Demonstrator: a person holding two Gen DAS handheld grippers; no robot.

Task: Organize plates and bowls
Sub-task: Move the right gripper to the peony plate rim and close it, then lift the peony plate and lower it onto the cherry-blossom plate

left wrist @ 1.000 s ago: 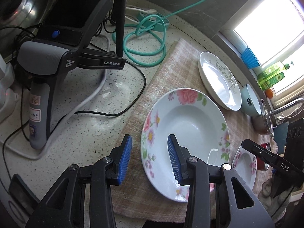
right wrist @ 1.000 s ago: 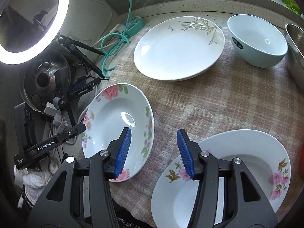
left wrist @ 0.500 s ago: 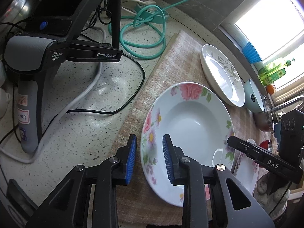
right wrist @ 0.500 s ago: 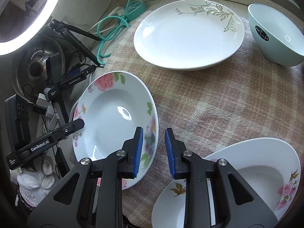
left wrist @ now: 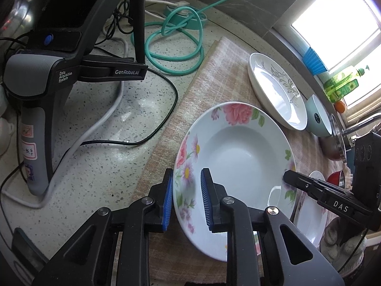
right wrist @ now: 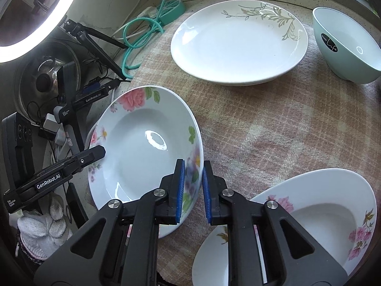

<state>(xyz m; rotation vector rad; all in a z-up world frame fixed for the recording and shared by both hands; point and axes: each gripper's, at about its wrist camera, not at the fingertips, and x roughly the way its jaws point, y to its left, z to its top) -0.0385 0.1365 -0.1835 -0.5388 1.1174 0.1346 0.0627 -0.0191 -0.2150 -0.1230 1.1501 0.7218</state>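
Three plates: two floral (right wrist: 142,143) (right wrist: 328,217), one leaf-patterned (right wrist: 238,45). One teal bowl (right wrist: 345,50).

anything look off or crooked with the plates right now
Yes: the rose plate is tilted, one side lifted off the checked cloth, with the left gripper and right gripper straddling opposite rims. The plate by the right gripper also seems tipped. The leaf-pattern plate and green bowl sit flat. No chips or spills.

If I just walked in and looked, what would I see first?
The big flowery plate in the middle, with the left tool and the right tool each straddling its rim on opposite sides. Behind it on the checked cloth sit a white plate with a leaf pattern and a pale green bowl, and a bright ring light glows at the far left.
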